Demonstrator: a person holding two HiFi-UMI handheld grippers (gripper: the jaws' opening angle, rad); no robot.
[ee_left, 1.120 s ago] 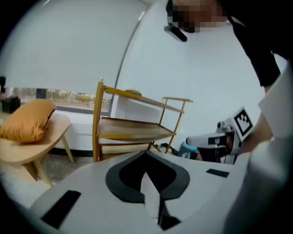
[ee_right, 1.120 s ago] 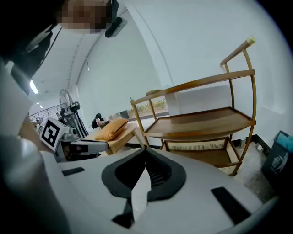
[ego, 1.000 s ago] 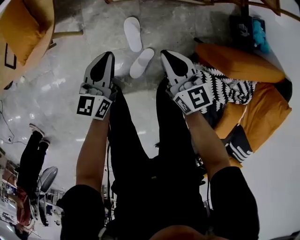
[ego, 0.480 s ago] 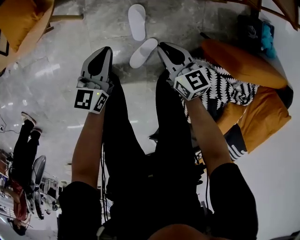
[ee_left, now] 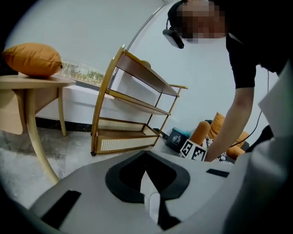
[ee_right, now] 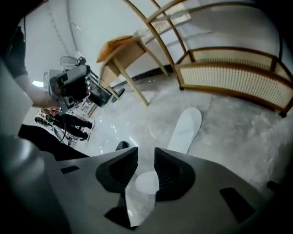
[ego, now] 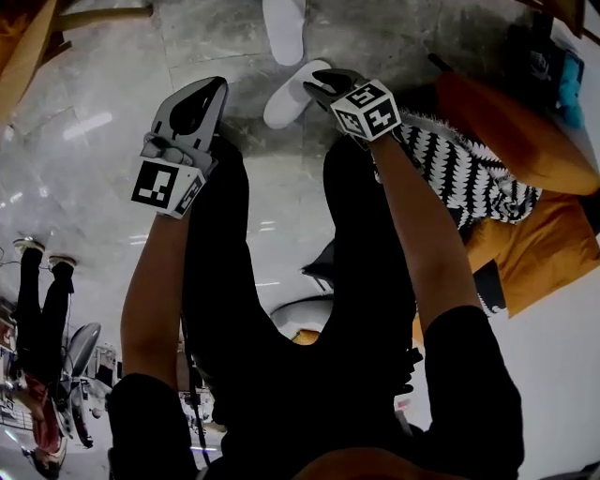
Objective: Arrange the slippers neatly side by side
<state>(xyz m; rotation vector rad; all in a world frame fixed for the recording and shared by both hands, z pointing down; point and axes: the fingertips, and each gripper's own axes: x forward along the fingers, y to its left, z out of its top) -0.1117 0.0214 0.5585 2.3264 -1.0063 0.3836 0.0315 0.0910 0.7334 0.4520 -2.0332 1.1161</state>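
Floor (ego: 94, 169): open left of both slippers (ego: 284, 98). Right side: cushions (ego: 511, 131) lie near. Behind: rack (ee_right: 229, 78), table (ee_right: 121, 52), with bare floor between them and the slippers. Near side: person's legs (ego: 225, 244).

surface: grey stone floor (ego: 84, 187) | on it: far white slipper (ego: 283, 28), near white slipper (ego: 289, 97), not parallel

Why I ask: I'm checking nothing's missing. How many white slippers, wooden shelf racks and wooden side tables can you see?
White slippers: 2
Wooden shelf rack: 1
Wooden side table: 1
Total: 4
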